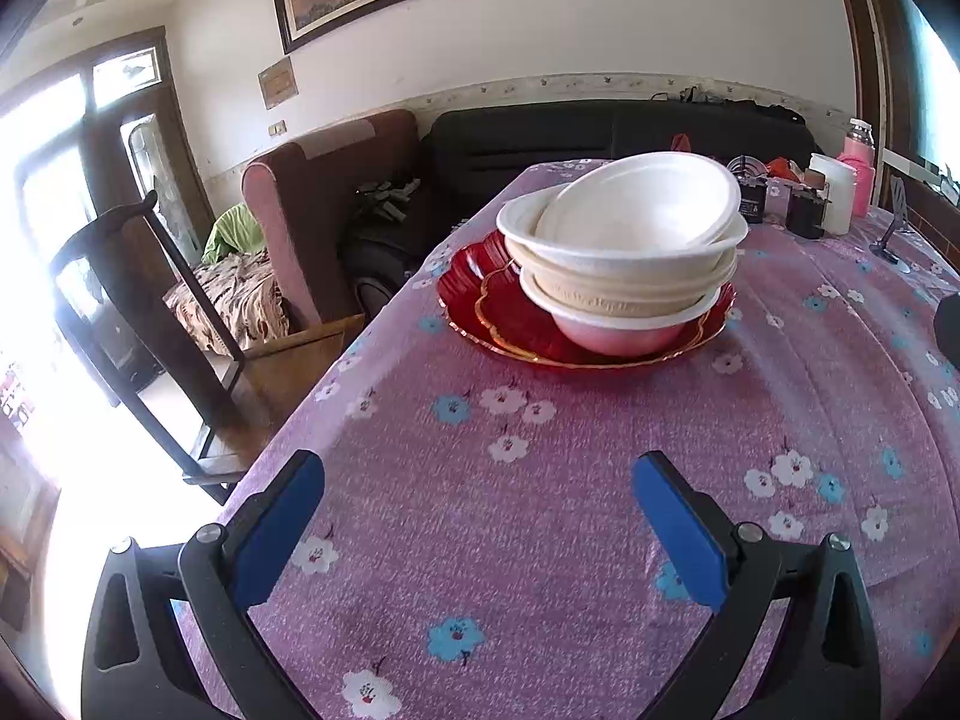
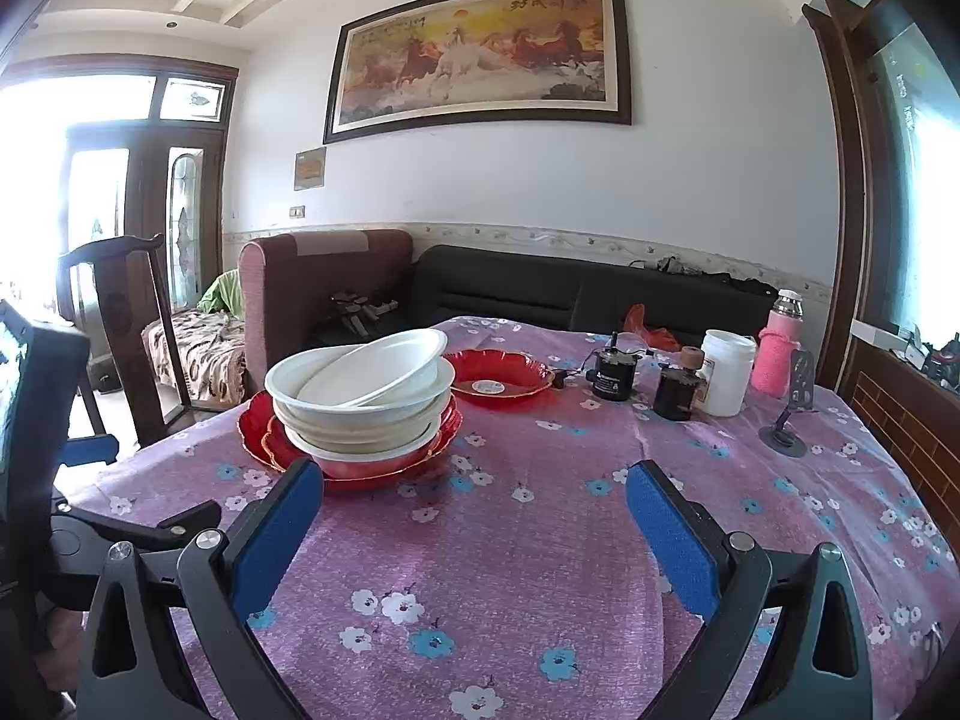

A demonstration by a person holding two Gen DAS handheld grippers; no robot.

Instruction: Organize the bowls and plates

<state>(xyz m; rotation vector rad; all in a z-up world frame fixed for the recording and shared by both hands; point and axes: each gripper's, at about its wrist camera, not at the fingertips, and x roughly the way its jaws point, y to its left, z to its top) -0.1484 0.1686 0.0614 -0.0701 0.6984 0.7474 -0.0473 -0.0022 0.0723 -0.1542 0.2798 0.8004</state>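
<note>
A stack of white bowls (image 1: 624,252) stands on stacked red plates (image 1: 480,300) on the purple flowered tablecloth; the top bowl (image 1: 642,204) sits tilted. The stack of bowls also shows in the right wrist view (image 2: 360,396) on the red plates (image 2: 258,426). A separate red plate (image 2: 498,378) lies behind it. My left gripper (image 1: 477,468) is open and empty, short of the stack. My right gripper (image 2: 474,480) is open and empty, to the right of the stack.
A white jar (image 2: 726,372), a pink bottle (image 2: 777,348), two small black devices (image 2: 612,372) and a phone stand (image 2: 786,420) stand at the table's far right. A wooden chair (image 1: 150,312) stands off the left edge. Sofas (image 2: 540,288) are behind.
</note>
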